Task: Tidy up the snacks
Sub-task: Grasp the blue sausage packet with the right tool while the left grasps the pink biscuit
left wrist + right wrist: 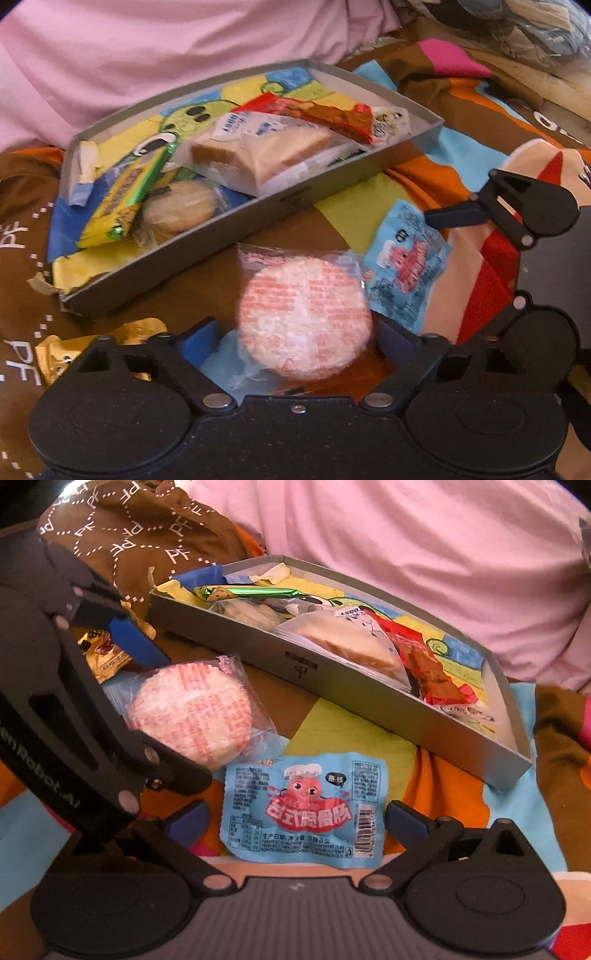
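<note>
Brown patterned bedspread [22, 206] with colourful cartoon print; pink sheet [406, 535] bunched behind; warm light.

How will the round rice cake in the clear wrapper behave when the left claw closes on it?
The rice cake looks puffed, so probably light and crumbly under a hard squeeze. Its glossy clear wrapper may slip. Loose film trails at the ends, so the open left claw should pinch the disc itself.

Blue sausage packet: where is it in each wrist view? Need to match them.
Left wrist: blue packet right of centre, on the bedspread, beside the round rice cracker, just below the right gripper's finger.
Right wrist: blue packet bottom centre, between the open fingers of the right gripper, apparently not clamped.
Shared landmark: the grey box, behind the packet in both.
</note>
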Available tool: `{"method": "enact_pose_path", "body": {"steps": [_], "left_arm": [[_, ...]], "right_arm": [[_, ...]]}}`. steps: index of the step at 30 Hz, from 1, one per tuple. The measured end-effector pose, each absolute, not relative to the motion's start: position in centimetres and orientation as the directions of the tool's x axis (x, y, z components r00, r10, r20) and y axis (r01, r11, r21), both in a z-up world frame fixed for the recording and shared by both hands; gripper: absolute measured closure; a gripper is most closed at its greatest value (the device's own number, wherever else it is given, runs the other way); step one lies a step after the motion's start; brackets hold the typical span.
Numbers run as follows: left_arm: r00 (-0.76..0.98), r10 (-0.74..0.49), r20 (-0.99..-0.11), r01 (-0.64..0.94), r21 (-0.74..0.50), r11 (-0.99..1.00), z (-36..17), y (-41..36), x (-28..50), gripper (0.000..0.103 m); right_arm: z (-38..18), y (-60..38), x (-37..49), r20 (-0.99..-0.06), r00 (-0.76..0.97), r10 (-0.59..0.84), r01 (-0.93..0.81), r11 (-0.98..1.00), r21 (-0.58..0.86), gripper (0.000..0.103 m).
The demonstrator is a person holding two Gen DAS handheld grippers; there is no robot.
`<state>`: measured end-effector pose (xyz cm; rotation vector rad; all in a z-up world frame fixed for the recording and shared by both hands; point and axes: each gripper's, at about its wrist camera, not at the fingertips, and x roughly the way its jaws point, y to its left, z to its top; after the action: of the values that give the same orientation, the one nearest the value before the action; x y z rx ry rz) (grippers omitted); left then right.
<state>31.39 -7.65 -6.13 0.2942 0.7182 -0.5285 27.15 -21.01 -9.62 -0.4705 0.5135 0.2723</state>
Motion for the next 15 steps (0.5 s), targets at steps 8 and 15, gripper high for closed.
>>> {"method": "enact_pose_path", "body": {"steps": [8,15], "left_arm": [[0.647,-0.349,-0.678,0.504,0.037,0.863,-6.2,-6.6,31.1,0.03],[0.642,-0.345,-0.684,0.474,0.0,0.881,-6.1,-5.4,29.9,0.03]], "right_arm": [[-9.4,-21.3,26.5,-0.525,0.836,0.159,-0.375,0.865,-0.334,0.012],[-9.5,-21.4,25.5,-0.546,0.817,0.182,-0.4,0.862,-0.311,0.011]]}}
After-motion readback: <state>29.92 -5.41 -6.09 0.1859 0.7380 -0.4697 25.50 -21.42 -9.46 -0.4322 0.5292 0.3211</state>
